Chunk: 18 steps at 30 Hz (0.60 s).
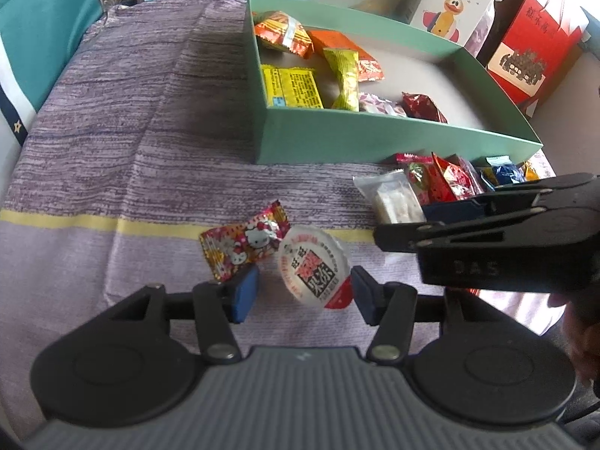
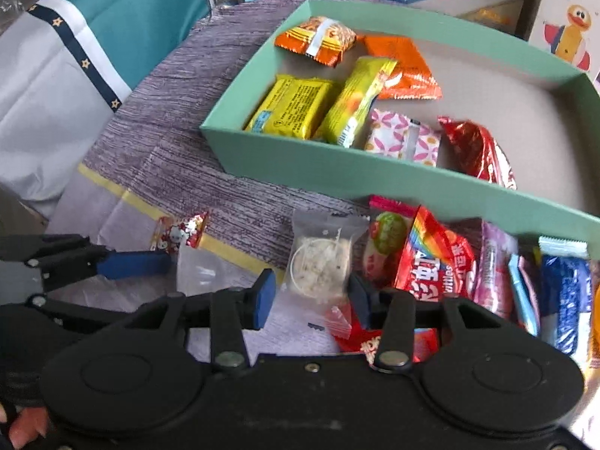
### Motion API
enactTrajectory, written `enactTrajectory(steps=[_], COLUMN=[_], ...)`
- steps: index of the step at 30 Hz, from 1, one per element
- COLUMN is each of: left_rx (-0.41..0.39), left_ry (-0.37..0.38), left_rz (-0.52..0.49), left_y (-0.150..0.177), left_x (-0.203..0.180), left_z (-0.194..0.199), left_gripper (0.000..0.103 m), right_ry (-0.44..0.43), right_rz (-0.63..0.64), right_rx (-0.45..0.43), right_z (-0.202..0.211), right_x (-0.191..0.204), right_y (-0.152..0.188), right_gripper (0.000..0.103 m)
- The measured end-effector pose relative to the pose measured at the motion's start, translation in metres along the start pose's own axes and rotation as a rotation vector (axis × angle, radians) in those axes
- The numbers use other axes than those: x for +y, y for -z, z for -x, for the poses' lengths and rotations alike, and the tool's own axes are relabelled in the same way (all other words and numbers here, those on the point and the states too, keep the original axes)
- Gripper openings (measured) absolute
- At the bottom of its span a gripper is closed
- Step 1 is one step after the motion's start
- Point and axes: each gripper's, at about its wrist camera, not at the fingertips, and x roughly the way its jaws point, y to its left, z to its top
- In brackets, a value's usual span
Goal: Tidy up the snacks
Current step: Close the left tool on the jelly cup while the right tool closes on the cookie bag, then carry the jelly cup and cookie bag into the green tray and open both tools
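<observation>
My two tongs over crinkly wrapped snacks on woven purple cloth.
My left tongs (image 1: pixel 303 294) gape around a round foil-lidded jelly cup (image 1: pixel 314 268), pads clear; my right tongs (image 2: pixel 313 296) stand open astride a clear plastic pouch (image 2: pixel 321 260).

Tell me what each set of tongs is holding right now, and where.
Nothing is gripped. The left tongs straddle the jelly cup, pads clear of it. The right tongs straddle the clear-wrapped cake, unclamped.

The letters "DAS" stood embossed on the black body of the right gripper (image 1: pixel 423 221), at the right of the left wrist view. A red rainbow packet (image 2: pixel 435 262) among the near loose snacks showed "ttles", the rest hidden. The jelly cup (image 1: pixel 315 266) lid carried bold Chinese characters, and the far red box (image 1: pixel 532 45) a line of them, too small to read.
</observation>
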Motion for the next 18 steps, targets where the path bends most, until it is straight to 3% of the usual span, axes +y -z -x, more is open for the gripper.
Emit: enactTrajectory(steps=[6, 7, 11, 12, 13, 18], left_rx=[0.007, 0.008, 0.010, 0.011, 0.008, 0.001], left_ry=[0.000, -0.003, -0.014, -0.017, -0.021, -0.044], left_rz=[-0.003, -0.008, -0.026, -0.031, -0.037, -0.051], left_y=[-0.002, -0.003, -0.006, -0.006, -0.007, -0.007], left_x=[-0.002, -0.002, -0.007, -0.009, -0.010, -0.020], left_z=[-0.001, -0.001, -0.005, -0.006, -0.006, -0.008], left_gripper=[0.056, 0.056, 0.056, 0.054, 0.043, 0.042], right_ry=[-0.034, -0.041, -0.066, -0.087, -0.104, -0.142], right_rz=[-0.048, -0.050, -0.060, -0.082, -0.101, -0.159], right_rx=[0.002, 0.004, -0.005, -0.003, -0.004, -0.026], right_z=[-0.002, -0.004, -0.006, -0.005, -0.004, 0.005], right_x=[-0.007, -0.009, -0.015, -0.018, -0.022, -0.036], right_y=[-0.007, -0.007, -0.007, -0.007, -0.006, -0.004], right_gripper=[0.048, 0.039, 0.034, 0.033, 0.033, 0.033])
